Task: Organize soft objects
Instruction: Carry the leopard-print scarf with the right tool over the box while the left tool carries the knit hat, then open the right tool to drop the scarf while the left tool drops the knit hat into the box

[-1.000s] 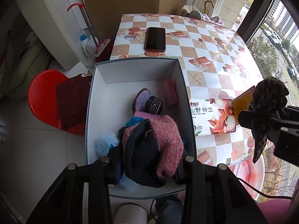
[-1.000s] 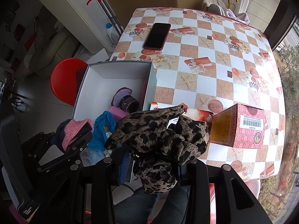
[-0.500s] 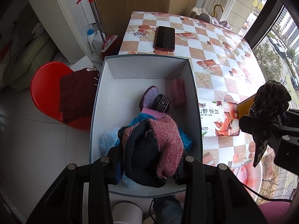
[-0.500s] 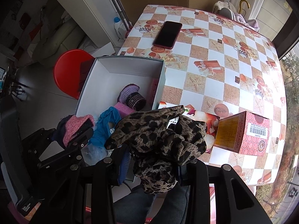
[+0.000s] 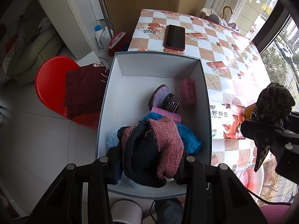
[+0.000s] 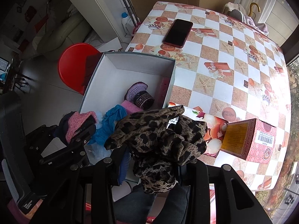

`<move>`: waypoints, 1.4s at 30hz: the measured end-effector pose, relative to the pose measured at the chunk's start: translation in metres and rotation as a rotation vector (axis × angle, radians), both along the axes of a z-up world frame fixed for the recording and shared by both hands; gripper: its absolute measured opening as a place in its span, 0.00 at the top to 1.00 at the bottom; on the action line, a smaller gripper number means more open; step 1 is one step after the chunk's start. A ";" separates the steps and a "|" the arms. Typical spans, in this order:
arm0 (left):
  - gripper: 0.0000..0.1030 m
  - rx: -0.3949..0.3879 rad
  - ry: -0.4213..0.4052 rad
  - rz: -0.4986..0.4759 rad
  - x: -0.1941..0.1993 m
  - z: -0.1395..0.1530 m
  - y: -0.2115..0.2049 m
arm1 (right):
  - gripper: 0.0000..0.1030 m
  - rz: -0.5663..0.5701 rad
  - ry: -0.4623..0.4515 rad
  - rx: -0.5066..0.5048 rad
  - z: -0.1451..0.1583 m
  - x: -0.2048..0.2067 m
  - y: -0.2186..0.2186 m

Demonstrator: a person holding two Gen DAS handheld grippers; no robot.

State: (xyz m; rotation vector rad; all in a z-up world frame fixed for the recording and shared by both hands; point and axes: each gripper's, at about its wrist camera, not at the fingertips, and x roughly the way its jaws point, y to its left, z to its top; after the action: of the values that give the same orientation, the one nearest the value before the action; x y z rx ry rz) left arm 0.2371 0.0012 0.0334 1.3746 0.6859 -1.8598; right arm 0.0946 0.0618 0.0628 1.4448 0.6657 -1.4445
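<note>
My left gripper [image 5: 149,160] is shut on a pink and dark knitted garment [image 5: 153,149], held over the near end of the white box [image 5: 158,63]. In the box lie a knitted bootie [image 5: 164,99], a pink sponge [image 5: 187,93], a pink pad and blue cloth [image 5: 188,140]. My right gripper [image 6: 155,160] is shut on a leopard-print cloth [image 6: 158,140], held right of the box over the table's near edge. The left gripper also shows in the right wrist view [image 6: 78,132], and the right gripper with its cloth [image 5: 271,108] in the left wrist view.
A phone [image 5: 175,37] lies on the checked tablecloth [image 6: 224,56] beyond the box. A tissue pack [image 5: 224,119] and a pink-yellow carton [image 6: 248,140] sit right of the box. A red chair [image 5: 56,85] with dark red cloth stands left. A mop leans at the wall.
Both grippers have drawn back and a little left, still holding their cloths. The box and table now show further ahead.
</note>
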 end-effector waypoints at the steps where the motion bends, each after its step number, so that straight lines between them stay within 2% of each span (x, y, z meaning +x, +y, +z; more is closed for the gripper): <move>1: 0.57 -0.002 -0.002 0.003 0.000 0.000 0.000 | 0.61 0.006 -0.002 -0.002 0.000 0.001 -0.002; 25: 0.56 0.014 -0.031 0.047 0.004 -0.011 -0.011 | 0.61 0.080 -0.024 0.012 -0.011 0.013 -0.029; 31: 0.51 0.022 -0.027 0.040 0.002 -0.014 -0.010 | 0.60 0.097 -0.035 0.007 -0.014 0.016 -0.037; 32: 0.45 0.019 -0.020 0.041 0.002 -0.013 -0.009 | 0.58 0.102 -0.041 0.001 -0.015 0.016 -0.039; 33: 0.35 0.014 -0.017 0.047 0.002 -0.013 -0.009 | 0.53 0.106 -0.041 -0.001 -0.015 0.017 -0.041; 35: 0.23 0.007 -0.011 0.059 0.003 -0.011 -0.009 | 0.42 0.115 -0.038 -0.003 -0.015 0.018 -0.045; 37: 0.20 0.008 -0.030 0.069 0.004 -0.011 -0.010 | 0.22 0.121 -0.035 -0.015 -0.012 0.018 -0.048; 39: 0.16 0.029 -0.025 0.082 0.007 -0.013 -0.012 | 0.21 0.128 -0.002 -0.026 -0.008 0.019 -0.049; 41: 0.16 0.011 -0.013 0.088 0.010 -0.009 -0.012 | 0.18 0.138 0.014 -0.023 -0.006 0.020 -0.050; 42: 0.16 -0.012 -0.007 0.088 0.012 -0.005 -0.011 | 0.04 0.139 0.022 -0.016 -0.005 0.019 -0.051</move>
State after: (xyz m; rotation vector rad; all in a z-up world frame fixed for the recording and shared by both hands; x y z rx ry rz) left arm 0.2489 -0.0102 0.0281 1.3215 0.7188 -1.7860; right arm 0.1140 0.0107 0.0577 1.3456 0.7521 -1.3561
